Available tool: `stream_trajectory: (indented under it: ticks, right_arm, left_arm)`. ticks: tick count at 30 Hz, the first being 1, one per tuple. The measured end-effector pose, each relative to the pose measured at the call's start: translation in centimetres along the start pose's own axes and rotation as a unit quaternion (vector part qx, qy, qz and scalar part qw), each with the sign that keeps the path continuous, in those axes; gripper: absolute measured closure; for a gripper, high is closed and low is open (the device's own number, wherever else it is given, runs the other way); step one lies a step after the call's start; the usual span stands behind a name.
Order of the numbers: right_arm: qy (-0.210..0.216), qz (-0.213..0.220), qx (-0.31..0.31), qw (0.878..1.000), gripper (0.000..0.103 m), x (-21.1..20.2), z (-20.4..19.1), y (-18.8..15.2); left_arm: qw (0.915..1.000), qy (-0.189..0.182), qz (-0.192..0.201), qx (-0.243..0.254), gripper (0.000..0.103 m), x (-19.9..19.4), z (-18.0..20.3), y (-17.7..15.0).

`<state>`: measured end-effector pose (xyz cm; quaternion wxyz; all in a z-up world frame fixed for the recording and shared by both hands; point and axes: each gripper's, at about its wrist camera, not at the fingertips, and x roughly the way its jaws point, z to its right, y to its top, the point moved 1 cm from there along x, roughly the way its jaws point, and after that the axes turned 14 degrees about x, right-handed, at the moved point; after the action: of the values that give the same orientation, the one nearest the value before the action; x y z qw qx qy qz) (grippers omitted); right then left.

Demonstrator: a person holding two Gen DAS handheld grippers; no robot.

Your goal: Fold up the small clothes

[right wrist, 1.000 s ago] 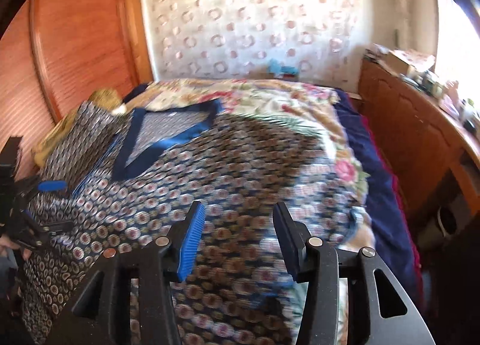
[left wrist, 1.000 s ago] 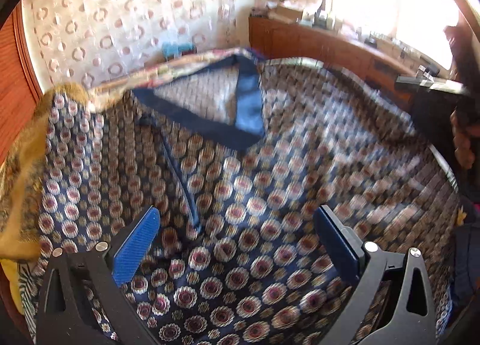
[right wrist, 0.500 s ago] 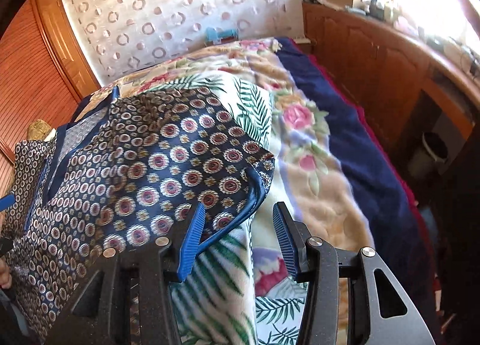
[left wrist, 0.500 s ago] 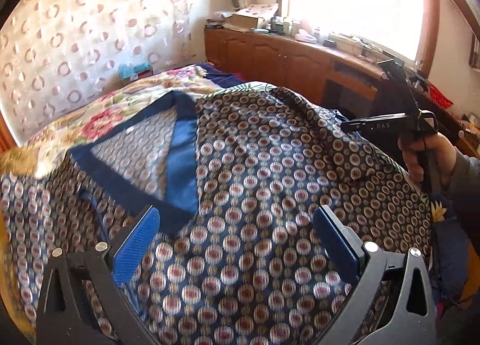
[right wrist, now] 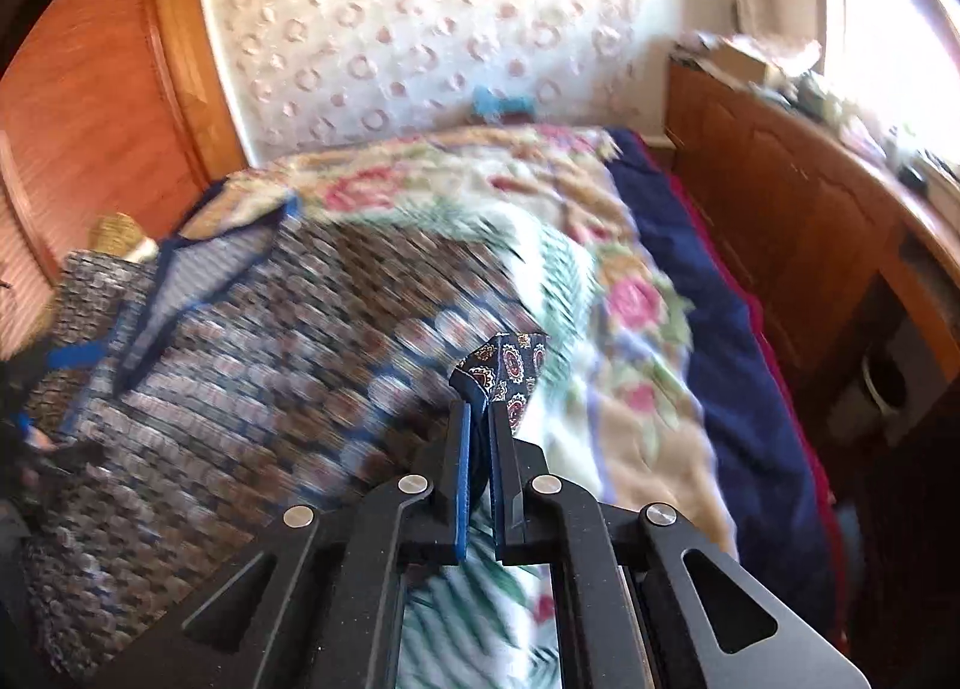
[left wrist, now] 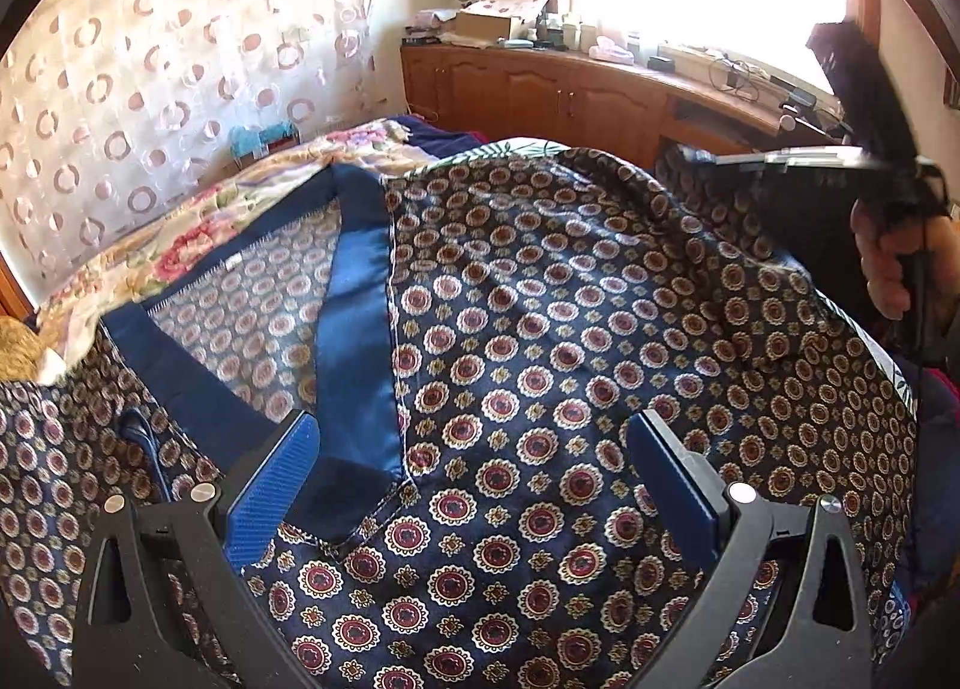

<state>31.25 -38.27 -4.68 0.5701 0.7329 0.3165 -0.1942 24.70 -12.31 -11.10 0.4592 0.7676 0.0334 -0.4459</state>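
Observation:
A navy garment (left wrist: pixel 570 365) with red and cream medallions and a plain blue V-neck band (left wrist: pixel 354 293) lies spread on the bed; it also shows in the right wrist view (right wrist: pixel 270 365), blurred. My left gripper (left wrist: pixel 474 485) is open, hovering just above the cloth near the bottom of the neckline. My right gripper (right wrist: pixel 477 437) is shut on the garment's right corner (right wrist: pixel 510 365), which sticks up between the blue pads. The right gripper and the hand holding it also appear in the left wrist view (left wrist: pixel 882 191) at the garment's far right edge.
A floral bedspread (right wrist: pixel 624 293) with a dark blue edge covers the bed. A wooden cabinet (left wrist: pixel 576 95) with clutter runs along the right under a bright window. A wooden wardrobe (right wrist: pixel 90 107) stands at the left, a patterned curtain (left wrist: pixel 150 71) behind.
My right gripper closed on the garment's right corner and is moving, blurring its view. My left gripper stayed open and shifted toward the neckline.

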Motion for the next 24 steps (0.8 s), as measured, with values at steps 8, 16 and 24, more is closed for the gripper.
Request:
stream_trajectory:
  ticks: [8,16,24]
  right_arm:
    - [0.094,0.005,-0.045,0.994,0.098,0.8,-7.3,2.2]
    - [0.088,-0.02,-0.112,0.99,0.07,4.6,-11.7,3.1]
    - [-0.006,-0.02,-0.12,0.993,0.056,6.6,-10.9,2.7]
  left_arm:
    - [0.9988,0.016,0.027,-0.037,0.0,-2.8,-2.6,0.0]
    - [0.9965,0.043,0.04,-0.059,0.0,-4.9,-5.1,-1.8]
    - [0.9962,0.042,0.027,-0.072,0.0,-3.1,-5.9,-3.2]
